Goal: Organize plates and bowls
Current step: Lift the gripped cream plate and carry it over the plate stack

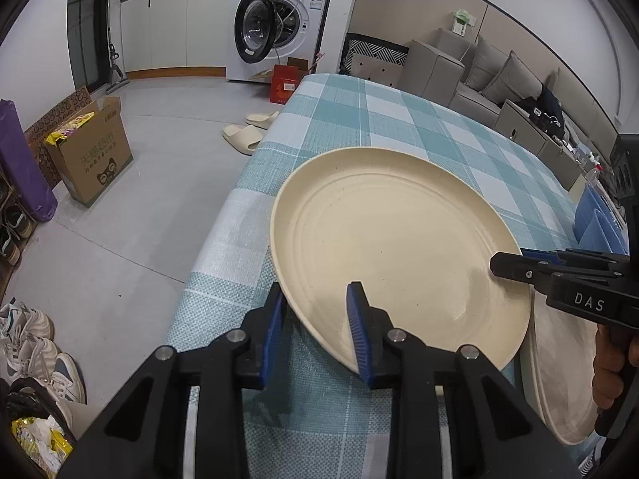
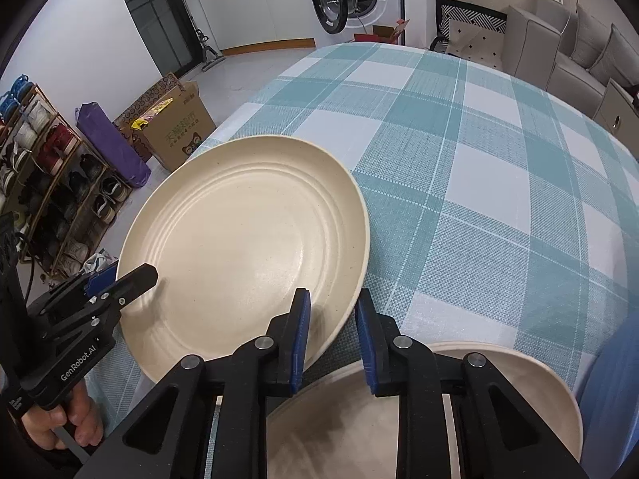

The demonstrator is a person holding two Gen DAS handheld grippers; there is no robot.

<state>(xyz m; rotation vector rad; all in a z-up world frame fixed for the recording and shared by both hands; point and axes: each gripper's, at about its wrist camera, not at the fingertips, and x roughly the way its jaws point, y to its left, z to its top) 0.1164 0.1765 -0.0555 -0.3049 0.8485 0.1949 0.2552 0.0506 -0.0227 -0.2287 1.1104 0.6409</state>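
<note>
Both grippers are gripping one cream plate (image 1: pixel 395 247) by its rim, so the step in hand looks like lifting it off the checked tabletop (image 1: pixel 399 119) to stack it; the plate is sitting tilted, its far edge higher than the near one, close to the tabletop's near-left corner

The left gripper (image 1: pixel 319 327) is straddling the plate's near-left rim, one blue pad under the edge and the other on the inner face; the jaws are standing narrow and appear to be pinching the rim; the right gripper (image 2: pixel 331 331) is straddling the plate's near-right rim in the same way, one pad inside the well and one outside, jaws drawn close and seemingly clamped on it; in the left view its black finger is lying on the plate's right edge

A second plate (image 2: pixel 519 375) of the same colour is lying flat just right of the first, partly beneath the right gripper; the first plate's rim is overlapping or touching it, though I cannot tell which

Next, judging by the task, the two hands are needing to raise the plate together, keeping it level, and carry it right onto the second plate; uneven lifting could be twisting it out of the pads
</note>
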